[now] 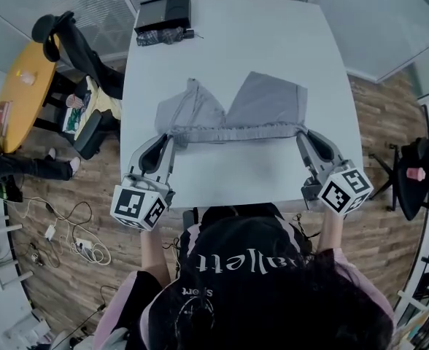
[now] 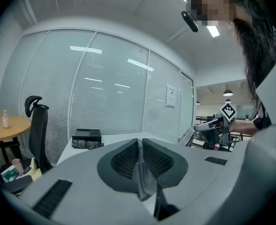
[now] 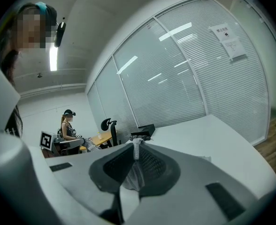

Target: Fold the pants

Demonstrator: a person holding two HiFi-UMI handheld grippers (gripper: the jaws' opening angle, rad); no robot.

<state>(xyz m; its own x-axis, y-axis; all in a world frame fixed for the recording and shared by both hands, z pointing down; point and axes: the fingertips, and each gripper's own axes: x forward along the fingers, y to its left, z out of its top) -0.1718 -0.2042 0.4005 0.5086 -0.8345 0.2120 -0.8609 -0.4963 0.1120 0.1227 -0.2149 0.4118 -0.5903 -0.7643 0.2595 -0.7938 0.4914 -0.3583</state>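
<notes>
The fingers (image 2: 124,161) of the left gripper (image 1: 168,138) are clenched on one end of the waistband of the grey pants (image 1: 262,100), and the right gripper (image 1: 303,133) grasps the other end. The waistband is stretched between them near the front edge of the tabletop (image 1: 236,173), and the legs reach toward its middle

The white tabletop (image 1: 273,42) carries grey pants (image 1: 262,104) towards its near edge, the two legs spreading apart toward the far side. At the far left corner sits a black box (image 1: 163,11), with a small dark patterned bundle (image 1: 160,36) just in front of it.
</notes>
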